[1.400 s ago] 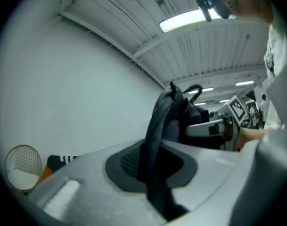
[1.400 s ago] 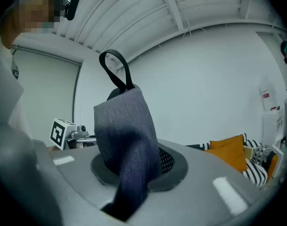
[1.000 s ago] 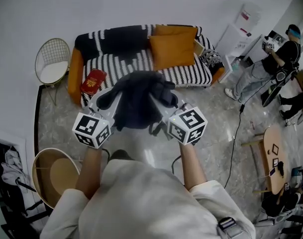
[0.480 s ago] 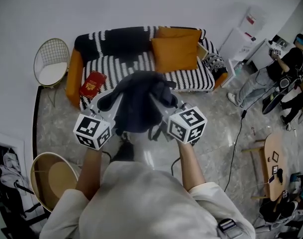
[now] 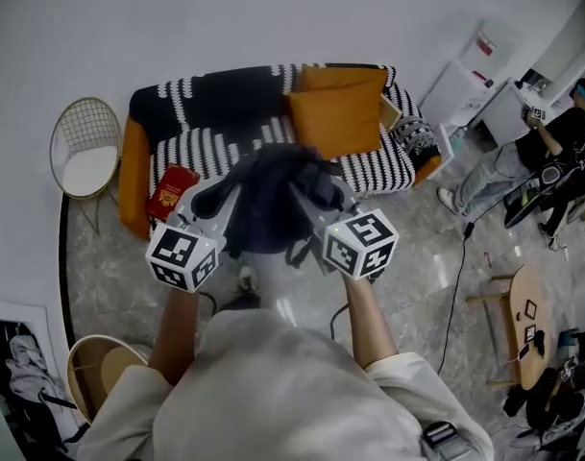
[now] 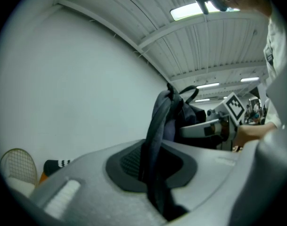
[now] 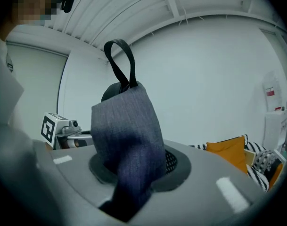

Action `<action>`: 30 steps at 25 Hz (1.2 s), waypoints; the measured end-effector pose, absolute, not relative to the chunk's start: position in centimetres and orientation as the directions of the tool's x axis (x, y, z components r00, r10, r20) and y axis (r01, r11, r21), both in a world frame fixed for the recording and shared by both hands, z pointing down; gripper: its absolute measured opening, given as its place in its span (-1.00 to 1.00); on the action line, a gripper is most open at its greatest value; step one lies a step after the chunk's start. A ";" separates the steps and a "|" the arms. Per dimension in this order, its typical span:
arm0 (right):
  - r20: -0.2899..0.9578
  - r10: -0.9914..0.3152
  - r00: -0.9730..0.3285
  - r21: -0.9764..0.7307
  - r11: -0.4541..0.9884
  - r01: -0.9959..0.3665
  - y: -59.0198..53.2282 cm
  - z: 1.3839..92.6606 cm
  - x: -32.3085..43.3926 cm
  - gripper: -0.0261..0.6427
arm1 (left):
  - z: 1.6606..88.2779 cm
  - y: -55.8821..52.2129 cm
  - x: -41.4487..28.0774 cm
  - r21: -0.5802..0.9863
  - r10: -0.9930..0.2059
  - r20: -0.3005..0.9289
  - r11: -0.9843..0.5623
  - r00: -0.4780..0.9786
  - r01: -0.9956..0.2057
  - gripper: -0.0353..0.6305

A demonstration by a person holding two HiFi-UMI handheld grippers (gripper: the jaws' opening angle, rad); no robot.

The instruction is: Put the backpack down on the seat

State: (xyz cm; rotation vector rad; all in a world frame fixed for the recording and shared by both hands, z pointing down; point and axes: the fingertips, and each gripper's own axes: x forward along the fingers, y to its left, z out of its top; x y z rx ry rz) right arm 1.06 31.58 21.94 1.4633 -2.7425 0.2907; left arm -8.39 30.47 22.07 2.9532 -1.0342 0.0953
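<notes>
Currently the dark grey backpack [image 5: 273, 200] hangs in the air at the centre of the head view, held up between the two hand-held grippers in front of the person's chest, above the grey marbled floor [image 5: 109, 277] and short of the sofa [image 5: 215, 133]. The left hand-held gripper [image 5: 223, 192] reaches in from the lower left, and in its own view its jaws are nearly together, clamped on a dark strap [image 6: 157, 126] of the backpack that runs up from between the pads. The right hand-held gripper [image 5: 309, 196] comes in from the lower right; in its own view a fold of the grey fabric sits between its pads, which press on it while the jaws are opening slightly. Above that fold a black carry loop [image 7: 120, 62] stands upright at the top of the bag. The sofa, striped black and white with orange ends, lies across the upper middle of the head view, just beyond the backpack. An orange cushion [image 5: 340, 113] leans against its back toward the right, and a red flat item [image 5: 172, 182] lies on its left part. A wire chair with a pale seat pad [image 5: 84, 152] stands at the upper left beside the sofa, and a round tan chair [image 5: 100, 373] shows at the lower left. At the right edge another person [image 5: 551, 152] stands well apart.
</notes>
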 end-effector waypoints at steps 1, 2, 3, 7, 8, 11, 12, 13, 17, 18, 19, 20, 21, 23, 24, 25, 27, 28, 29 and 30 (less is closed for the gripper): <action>0.105 -0.823 -0.558 -0.154 0.541 -0.827 30.3 21.8 0.9 -0.57 | 21.9 29.1 -8.5 -0.010 -0.621 0.060 -0.783 0.782 -0.621 -0.78; 0.104 -0.823 -0.559 -0.155 0.542 -0.826 28.9 21.7 0.8 -0.56 | 21.8 27.7 -8.6 -0.011 -0.619 0.060 -0.785 0.783 -0.620 -0.78; 0.103 -0.822 -0.560 -0.156 0.543 -0.825 27.7 21.6 0.6 -0.56 | 21.6 26.4 -8.6 -0.012 -0.617 0.061 -0.786 0.784 -0.618 -0.78; 0.115 -0.820 -0.561 -0.154 0.543 -0.825 23.0 21.7 0.2 -0.56 | 21.5 21.6 -9.0 -0.009 -0.610 0.073 -0.791 0.789 -0.611 -0.78; 0.123 -0.815 -0.567 -0.152 0.549 -0.822 21.9 21.7 -0.2 -0.59 | 21.6 20.3 -9.4 -0.005 -0.610 0.073 -0.791 0.789 -0.611 -0.78; 0.144 -0.797 -0.586 -0.140 0.570 -0.810 18.9 22.0 -1.8 -0.64 | 21.9 16.7 -10.8 0.011 -0.614 0.074 -0.787 0.786 -0.617 -0.78; 0.147 -0.794 -0.590 -0.138 0.574 -0.807 18.1 22.1 -2.3 -0.64 | 22.1 15.8 -11.2 0.014 -0.615 0.076 -0.786 0.784 -0.618 -0.78; 0.149 -0.792 -0.593 -0.140 0.577 -0.805 17.3 22.2 -2.6 -0.64 | 22.1 15.0 -11.4 0.014 -0.615 0.078 -0.786 0.785 -0.618 -0.78; 0.147 -0.799 -0.583 -0.141 0.567 -0.812 14.7 22.1 -2.9 -0.64 | 22.0 12.3 -11.8 0.009 -0.603 0.083 -0.796 0.793 -0.606 -0.78; 0.146 -0.802 -0.580 -0.136 0.564 -0.814 14.0 22.2 -3.1 -0.63 | 22.1 11.6 -12.0 0.009 -0.602 0.084 -0.796 0.794 -0.605 -0.78; 0.146 -0.804 -0.577 -0.132 0.562 -0.817 13.4 22.2 -3.3 -0.63 | 22.1 11.0 -12.2 0.009 -0.604 0.084 -0.795 0.793 -0.606 -0.78; 0.147 -0.805 -0.574 -0.129 0.560 -0.818 12.9 22.2 -3.6 -0.62 | 22.1 10.3 -12.4 0.008 -0.606 0.083 -0.793 0.791 -0.609 -0.78; 0.148 -0.806 -0.572 -0.126 0.558 -0.820 12.4 22.1 -3.9 -0.62 | 22.0 9.8 -12.7 0.008 -0.609 0.081 -0.791 0.789 -0.611 -0.78; 0.151 -0.808 -0.569 -0.128 0.555 -0.822 11.6 22.1 -4.3 -0.62 | 22.0 9.0 -13.1 0.007 -0.610 0.076 -0.790 0.788 -0.613 -0.78; 0.153 -0.809 -0.567 -0.132 0.552 -0.823 11.3 22.1 -4.5 -0.62 | 22.0 8.6 -13.3 0.006 -0.610 0.076 -0.790 0.788 -0.613 -0.78; 0.154 -0.810 -0.566 -0.135 0.550 -0.824 11.0 22.1 -4.6 -0.62 | 21.9 8.3 -13.3 0.005 -0.610 0.076 -0.790 0.788 -0.612 -0.78; 0.156 -0.811 -0.564 -0.141 0.547 -0.825 10.5 22.1 -4.5 -0.62 | 21.9 7.7 -13.2 0.002 -0.610 0.077 -0.791 0.789 -0.612 -0.78; 0.158 -0.810 -0.565 -0.144 0.547 -0.825 10.3 22.1 -4.4 -0.62 | 21.9 7.4 -13.2 0.002 -0.610 0.078 -0.791 0.789 -0.612 -0.78; 0.161 -0.808 -0.566 -0.148 0.548 -0.824 10.0 22.2 -4.4 -0.62 | 22.0 7.1 -13.2 0.003 -0.610 0.079 -0.791 0.788 -0.612 -0.78; 0.166 -0.806 -0.569 -0.153 0.549 -0.822 9.6 22.3 -4.5 -0.62 | 22.1 6.8 -13.3 0.005 -0.613 0.079 -0.788 0.786 -0.615 -0.78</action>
